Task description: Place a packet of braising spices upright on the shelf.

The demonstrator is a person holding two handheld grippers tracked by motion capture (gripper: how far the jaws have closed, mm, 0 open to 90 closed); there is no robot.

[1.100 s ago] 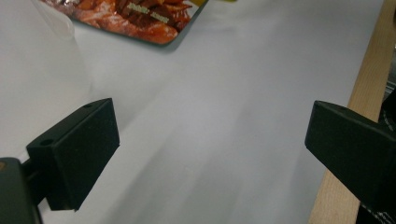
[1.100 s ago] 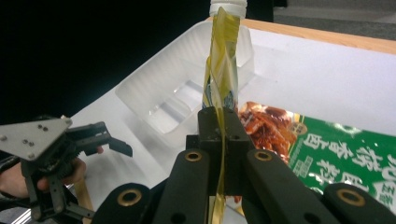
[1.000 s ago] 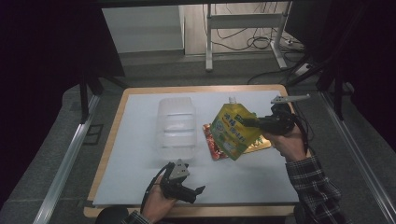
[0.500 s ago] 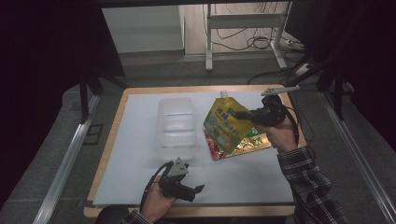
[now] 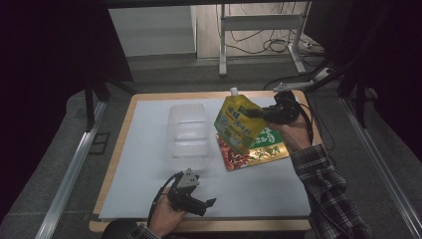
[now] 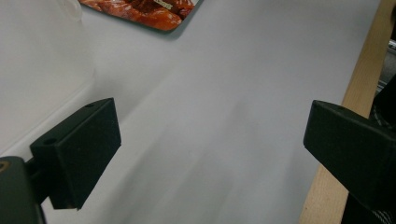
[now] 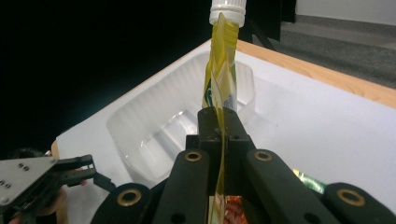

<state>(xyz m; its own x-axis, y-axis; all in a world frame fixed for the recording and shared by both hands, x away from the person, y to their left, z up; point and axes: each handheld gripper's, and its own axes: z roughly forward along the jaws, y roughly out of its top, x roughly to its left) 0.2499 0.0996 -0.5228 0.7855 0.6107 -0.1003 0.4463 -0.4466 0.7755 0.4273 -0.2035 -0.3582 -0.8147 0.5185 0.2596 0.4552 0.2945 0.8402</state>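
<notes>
Yellow spouted pouch (image 5: 239, 123) hangs clear of the counter (image 5: 149, 164), pinched along 1 edge by the right gripper (image 5: 256, 113). In the right gripper view its fingers (image 7: 208, 133) are closed flat on the pouch (image 7: 219, 79), with the white cap (image 7: 227, 10) at the top and the long axis running upright, slightly tilted.

Relation that governs the coming move: the clear plastic tray (image 5: 188, 130) lies just beside the pouch, on its left in the high view, and directly beyond and below it in the right gripper view (image 7: 177, 126). The tray's long axis runs away from the person; the pouch's flat face is edge-on to the fingers and roughly in line with that axis. Judgement: the pouch needs to travel sideways over the tray rim and then descend, and it should fit lengthwise if laid down.

A second packet, red and gold (image 5: 254, 152), lies flat on the counter beneath the raised pouch, touching neither tray nor pouch as far as can be told.

The left gripper (image 5: 199, 204) rests near the front edge, well apart from the tray, its fingers (image 6: 77, 149) wide open and holding nothing. The right hand is plainly the nearer.
</notes>
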